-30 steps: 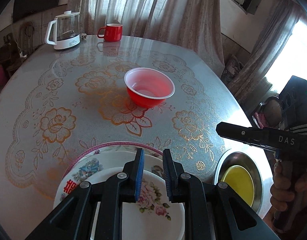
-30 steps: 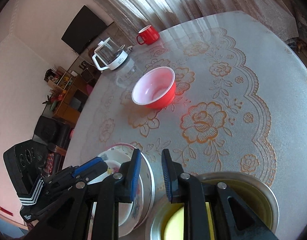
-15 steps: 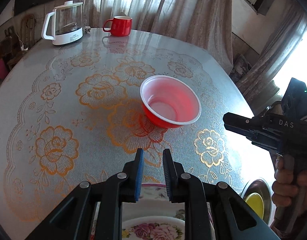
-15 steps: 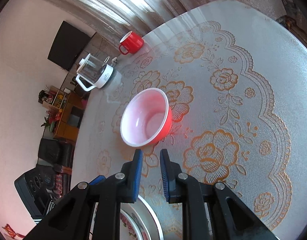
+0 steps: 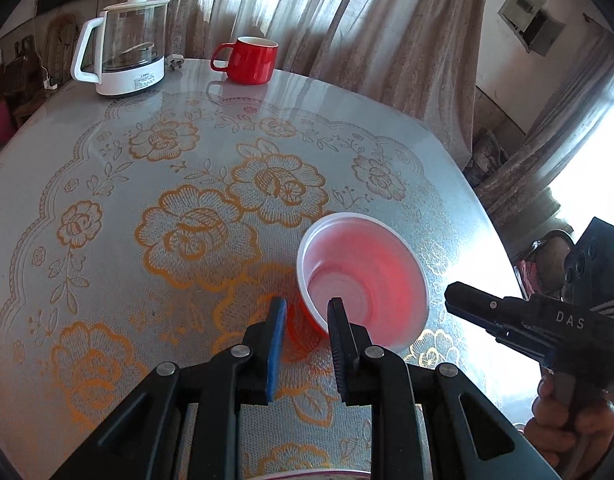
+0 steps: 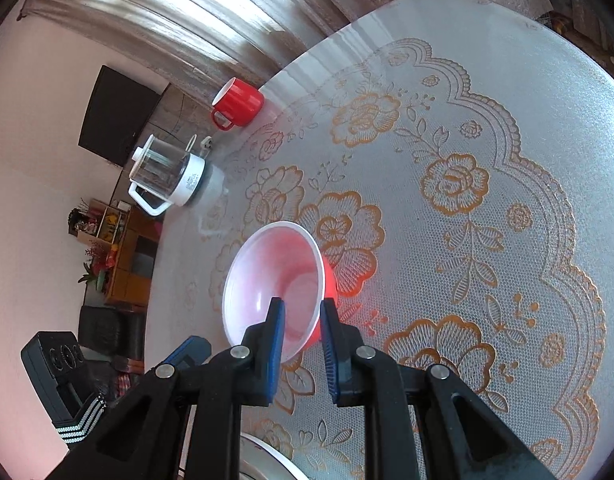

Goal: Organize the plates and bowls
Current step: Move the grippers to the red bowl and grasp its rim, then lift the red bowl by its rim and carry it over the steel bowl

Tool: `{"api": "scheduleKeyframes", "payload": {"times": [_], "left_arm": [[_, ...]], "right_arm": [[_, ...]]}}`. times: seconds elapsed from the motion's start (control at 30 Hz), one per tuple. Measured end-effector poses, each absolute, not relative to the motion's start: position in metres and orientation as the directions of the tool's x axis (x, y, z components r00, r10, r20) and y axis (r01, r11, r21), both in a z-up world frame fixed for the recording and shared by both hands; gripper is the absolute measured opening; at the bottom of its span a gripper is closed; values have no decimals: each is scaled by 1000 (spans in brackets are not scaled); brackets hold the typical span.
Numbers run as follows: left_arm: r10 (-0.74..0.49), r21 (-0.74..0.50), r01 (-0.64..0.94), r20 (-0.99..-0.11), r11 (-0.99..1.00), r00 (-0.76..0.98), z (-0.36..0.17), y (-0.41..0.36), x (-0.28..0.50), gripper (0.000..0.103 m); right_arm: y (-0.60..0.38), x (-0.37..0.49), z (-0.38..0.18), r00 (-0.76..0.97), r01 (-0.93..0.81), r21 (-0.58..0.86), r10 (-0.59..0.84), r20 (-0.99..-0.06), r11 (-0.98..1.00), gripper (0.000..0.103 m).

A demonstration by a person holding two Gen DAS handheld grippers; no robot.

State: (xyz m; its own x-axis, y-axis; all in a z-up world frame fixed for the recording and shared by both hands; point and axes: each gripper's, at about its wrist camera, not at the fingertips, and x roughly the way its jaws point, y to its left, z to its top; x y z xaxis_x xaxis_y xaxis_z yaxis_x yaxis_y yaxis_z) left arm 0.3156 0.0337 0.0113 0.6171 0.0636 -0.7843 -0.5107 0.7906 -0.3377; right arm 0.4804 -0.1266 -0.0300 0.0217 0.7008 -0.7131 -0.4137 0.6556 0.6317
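Your left gripper (image 5: 305, 312) hangs low over the table (image 5: 107, 168) with its jaws spread, and the near rim of the bowl (image 5: 363, 280) shows in the gap between them — one finger outside the wall, the other over the inside. Nothing is pinched yet. The bowl, red outside and pale within, stands upright near the middle of the floral cloth (image 6: 487, 220).

Your right gripper (image 6: 301, 312) comes at the same bowl (image 6: 275, 280) from the other side, jaws likewise apart and straddling its rim; whether either pad touches the wall, you cannot tell. In the left view that gripper (image 5: 503, 320) shows side-on just right of the bowl.

A plate (image 5: 307, 475) edge peeks in at the bottom, close to you. At the far side stand a kettle (image 5: 123, 48) and a red mug (image 5: 249, 60), well apart from the bowl.
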Motion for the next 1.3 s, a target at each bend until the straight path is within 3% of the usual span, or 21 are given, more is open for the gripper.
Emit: {"api": "scheduleKeyframes", "payload": {"times": [0.13, 0.37, 0.6, 0.7, 0.8, 1.1, 1.3], "left_arm": [[48, -367, -513, -776, 776, 628, 6, 42, 322, 21], [49, -361, -508, -777, 782, 627, 2, 41, 335, 21], [48, -356, -541, -802, 762, 596, -14, 49, 344, 21], [33, -358, -529, -805, 769, 593, -16, 45, 344, 9], [45, -329, -525, -815, 785, 578, -14, 36, 342, 8], [-77, -405, -484, -821, 776, 565, -4, 11, 315, 9], [-35, -318, -423, -832, 848, 554, 2, -25, 304, 8]], "right_arm": [[-122, 481, -34, 26, -427, 612, 686, -727, 666, 17], [-115, 477, -39, 37, -461, 574, 662, -749, 676, 5], [-114, 479, -39, 27, -462, 586, 671, -741, 666, 5], [-114, 480, -42, 23, -458, 585, 667, -745, 670, 5], [-112, 478, -44, 15, -459, 578, 657, -754, 674, 6], [-142, 461, -22, -20, -481, 598, 674, -739, 641, 6], [-174, 445, -23, -56, -469, 608, 666, -744, 640, 6]]}}
